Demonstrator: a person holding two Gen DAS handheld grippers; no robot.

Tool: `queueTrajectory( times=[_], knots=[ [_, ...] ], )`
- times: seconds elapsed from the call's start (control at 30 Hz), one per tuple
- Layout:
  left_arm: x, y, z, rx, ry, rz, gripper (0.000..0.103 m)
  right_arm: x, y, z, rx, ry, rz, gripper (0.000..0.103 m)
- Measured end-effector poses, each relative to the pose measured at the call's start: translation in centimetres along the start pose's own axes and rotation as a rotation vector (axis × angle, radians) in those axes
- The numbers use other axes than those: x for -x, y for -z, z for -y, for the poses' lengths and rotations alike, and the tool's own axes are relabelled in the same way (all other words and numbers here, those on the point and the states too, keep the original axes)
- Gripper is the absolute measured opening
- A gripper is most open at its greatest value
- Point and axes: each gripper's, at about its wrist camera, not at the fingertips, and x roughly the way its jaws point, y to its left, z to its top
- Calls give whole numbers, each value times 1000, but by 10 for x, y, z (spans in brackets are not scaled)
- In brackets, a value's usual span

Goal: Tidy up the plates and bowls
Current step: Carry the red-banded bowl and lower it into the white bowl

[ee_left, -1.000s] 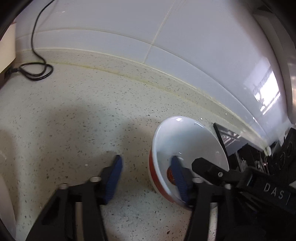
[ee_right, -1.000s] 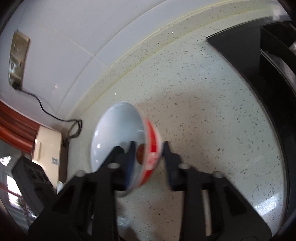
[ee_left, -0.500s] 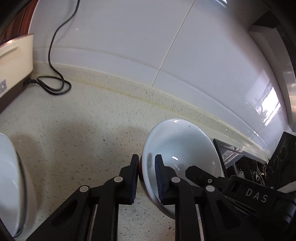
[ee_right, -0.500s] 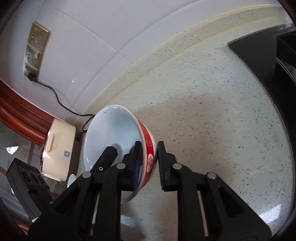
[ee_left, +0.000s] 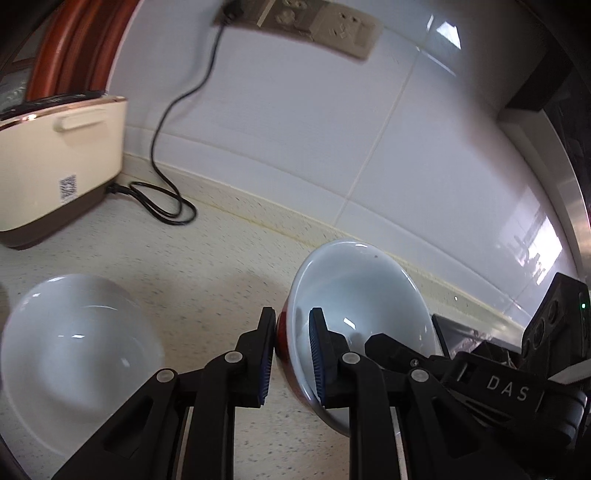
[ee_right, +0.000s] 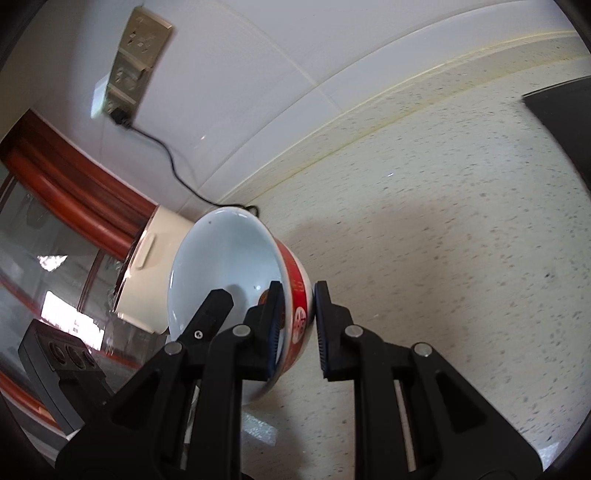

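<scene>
A bowl (ee_left: pixel 354 295), white inside with a red band outside, hangs tilted just above the speckled counter (ee_left: pixel 207 258). My left gripper (ee_left: pixel 291 332) is shut on its left rim, one blue pad inside and one outside. My right gripper (ee_right: pixel 297 306) is shut on the opposite rim of the same bowl (ee_right: pixel 225 258), over the red band. Each view shows the other gripper's black finger reaching into the bowl. A second, plain white bowl (ee_left: pixel 74 350) sits on the counter to the lower left, blurred.
A cream appliance (ee_left: pixel 55 166) stands at the back left, its black cord (ee_left: pixel 166 155) running up to a wall socket strip (ee_left: pixel 306 22). A black hob (ee_right: pixel 565 107) lies at the right. A white tiled wall (ee_left: pixel 332 129) closes off the back of the counter.
Both grippers closed on the bowl's rim, the left from wide open. They then rose and moved left with it, bringing the appliance, the socket and the white bowl into view.
</scene>
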Motion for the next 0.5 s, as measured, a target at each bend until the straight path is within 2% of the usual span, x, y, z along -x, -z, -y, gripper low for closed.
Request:
queueTrajectory(
  times=[0.2,0.5],
  knots=[
    [17,-4,-12,16,-35,64,18,-11,6,-12,17,-42,-23,20],
    [33,-3,-30,68,-40,117,19,-17,15,-29,49,-83,-27,21]
  ],
)
